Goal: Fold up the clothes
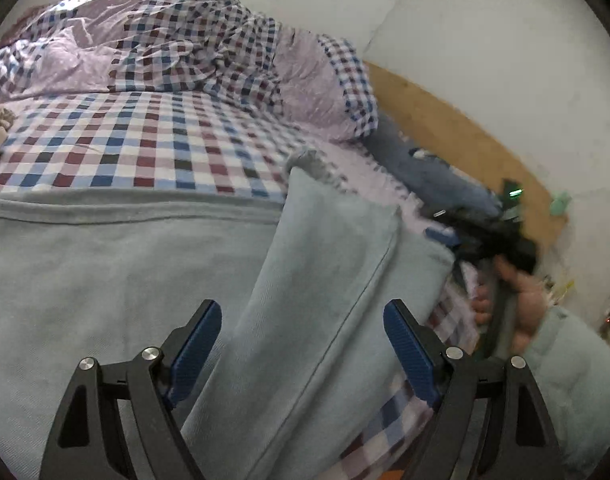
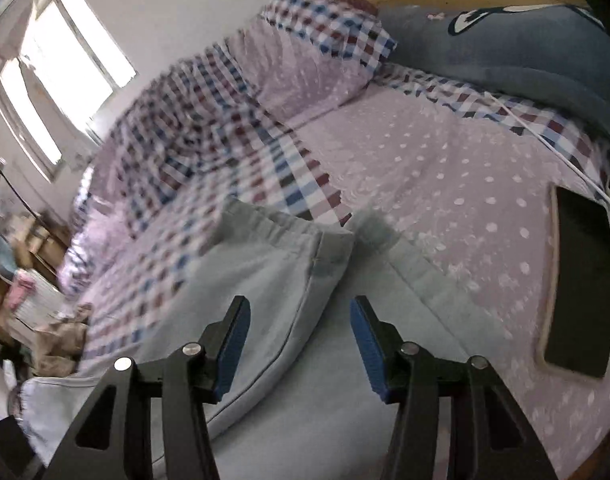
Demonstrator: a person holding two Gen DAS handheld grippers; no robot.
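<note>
Nearest in the left wrist view, the left hand-held gripper (image 1: pixel 301 344) hovers released, jaws wide and clear of cloth, over a folded-over flap (image 1: pixel 325 280) of the pale grey garment (image 1: pixel 105 280). The garment lies spread on the bed (image 1: pixel 145 140), near its front edge, and runs off toward the left. The right hand-held gripper (image 2: pixel 299 340) is likewise released, holding nothing, poised over the same flap's seamed edge (image 2: pixel 297 312), with the ribbed end (image 2: pixel 273 220) just beyond. Whether this flap is freshly laid or about to be lifted, one moment cannot settle. Either way, good work here probably means pinching only at the seam and the ribbed end, where the cloth is thick, taking one layer rather than the body beneath, and keeping both grips level so the fold line stays straight. The soft knit will likely sag between the grips. Farther off lie the phone (image 2: pixel 577 284) near the bed's right edge, the quilt (image 1: pixel 165 48) and the headboard (image 1: pixel 457 136).
</note>
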